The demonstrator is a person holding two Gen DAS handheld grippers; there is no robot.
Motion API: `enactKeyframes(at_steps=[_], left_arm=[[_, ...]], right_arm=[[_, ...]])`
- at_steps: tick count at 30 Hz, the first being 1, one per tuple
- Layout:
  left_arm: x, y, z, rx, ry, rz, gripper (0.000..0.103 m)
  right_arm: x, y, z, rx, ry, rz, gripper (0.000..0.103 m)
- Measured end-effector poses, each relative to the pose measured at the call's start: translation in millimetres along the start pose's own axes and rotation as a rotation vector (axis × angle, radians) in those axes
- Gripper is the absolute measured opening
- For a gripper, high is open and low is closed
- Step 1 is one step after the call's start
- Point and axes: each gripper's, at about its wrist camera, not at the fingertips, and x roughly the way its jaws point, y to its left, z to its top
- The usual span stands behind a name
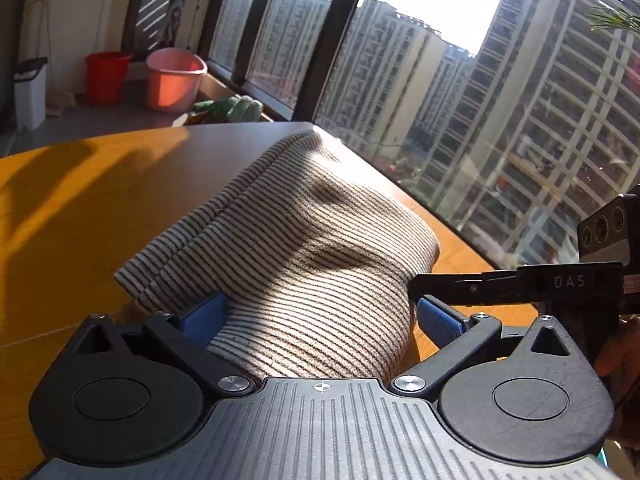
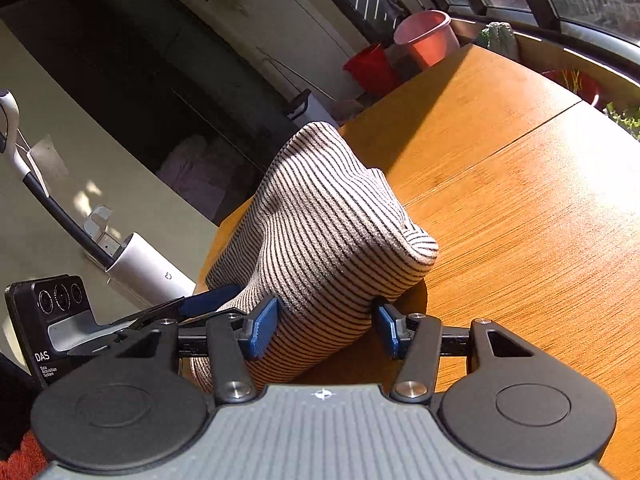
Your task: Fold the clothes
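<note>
We list a wooden table (image 1: 72, 208), orange-brown, with a seam across its top and part in shade. Behind it on the grey floor we note a red bucket (image 1: 106, 77), a pink basin (image 1: 174, 79) just beside it, and a white bin with a dark lid (image 1: 30, 92) further left. A green cactus (image 1: 236, 107) sits by the window (image 1: 304, 36), through which we see high-rise apartment blocks (image 1: 532, 120). In the right wrist view we record a white stick vacuum (image 2: 148, 276) leaning near the table's edge.
</note>
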Motion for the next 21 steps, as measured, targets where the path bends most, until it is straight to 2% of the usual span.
enactKeyframes(at_steps=[6,13,16,19,21], left_arm=[[-6.6,6.7,5.4,-0.064,0.002,-0.020,0.103],[-10.8,3.8,6.7,-0.054,0.000,-0.020,0.103],[-24.2,-4.0,17.2,-0.013,-0.052,-0.023,0.103],[-32.4,-9.4,32.3,0.083,-0.103,0.047,0.103],[-21.8,-3.0,38.6,0.118,-0.067,0.104,0.103]], right_arm=[[9.4,7.1,13.1,-0.073,-0.011,-0.047,0.054],[6.9,3.8,9.2,-0.100,-0.016,-0.069,0.060],[5.6,4.0,7.1,-0.125,-0.020,-0.086,0.063],[6.7,3.2,6.4,-0.132,-0.024,-0.097,0.069],[7.5,1.8,6.7,-0.129,-0.023,-0.097,0.072]])
